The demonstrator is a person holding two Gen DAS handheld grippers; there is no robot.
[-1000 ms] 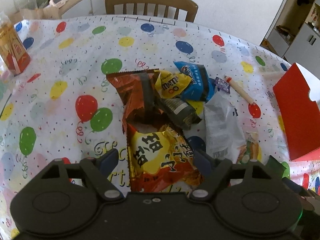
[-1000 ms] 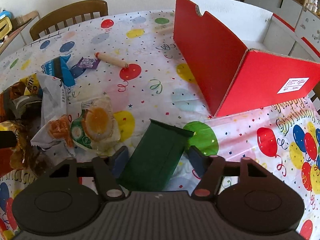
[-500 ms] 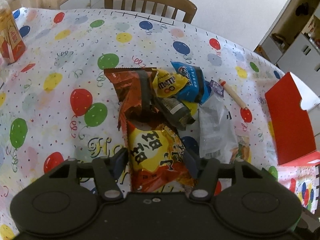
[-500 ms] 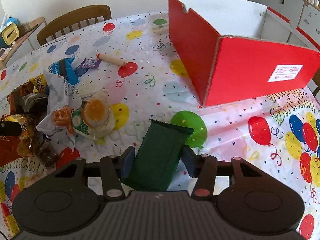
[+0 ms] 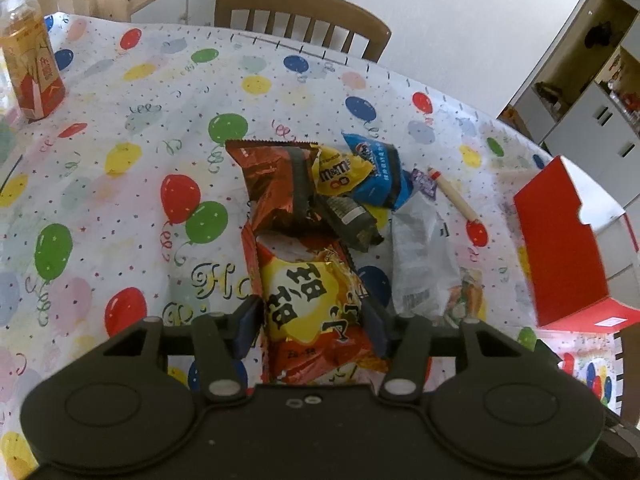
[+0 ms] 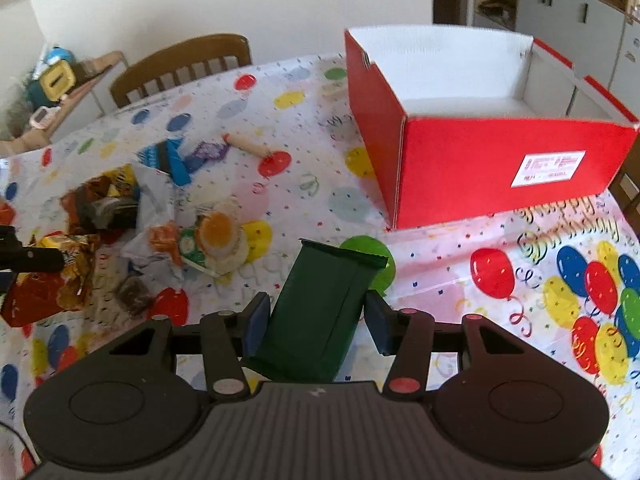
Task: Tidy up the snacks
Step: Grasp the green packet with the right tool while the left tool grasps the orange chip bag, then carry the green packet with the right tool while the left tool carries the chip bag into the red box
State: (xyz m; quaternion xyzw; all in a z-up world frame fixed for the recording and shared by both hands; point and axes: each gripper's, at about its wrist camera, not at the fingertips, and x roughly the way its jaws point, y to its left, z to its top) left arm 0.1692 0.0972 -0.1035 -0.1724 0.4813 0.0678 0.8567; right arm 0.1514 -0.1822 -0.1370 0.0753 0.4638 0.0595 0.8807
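A yellow and red snack bag (image 5: 308, 292) sits between the pads of my left gripper (image 5: 312, 320). The jaws are closing and both pads press its sides. Behind it lies a pile of snacks: a brown-red bag (image 5: 272, 184), a yellow M&M's pack (image 5: 336, 172), a blue packet (image 5: 380, 172) and a white wrapper (image 5: 420, 256). My right gripper (image 6: 316, 320) is shut on a dark green packet (image 6: 324, 308), held off the tablecloth. The open red box (image 6: 500, 160) stands beyond it to the right, white inside with nothing showing in it.
A drink bottle (image 5: 32, 72) stands at the far left of the balloon tablecloth (image 5: 120, 160). A wooden chair (image 5: 300, 12) is behind the table. A thin stick snack (image 5: 456, 196) and a small purple wrapper (image 6: 208, 152) lie apart from the pile. Cabinets line the right.
Both grippers narrowed onto their items. The right one rose with the green packet, and the red box now shows its inside. The left one closed on the yellow and red bag and lifted slightly.
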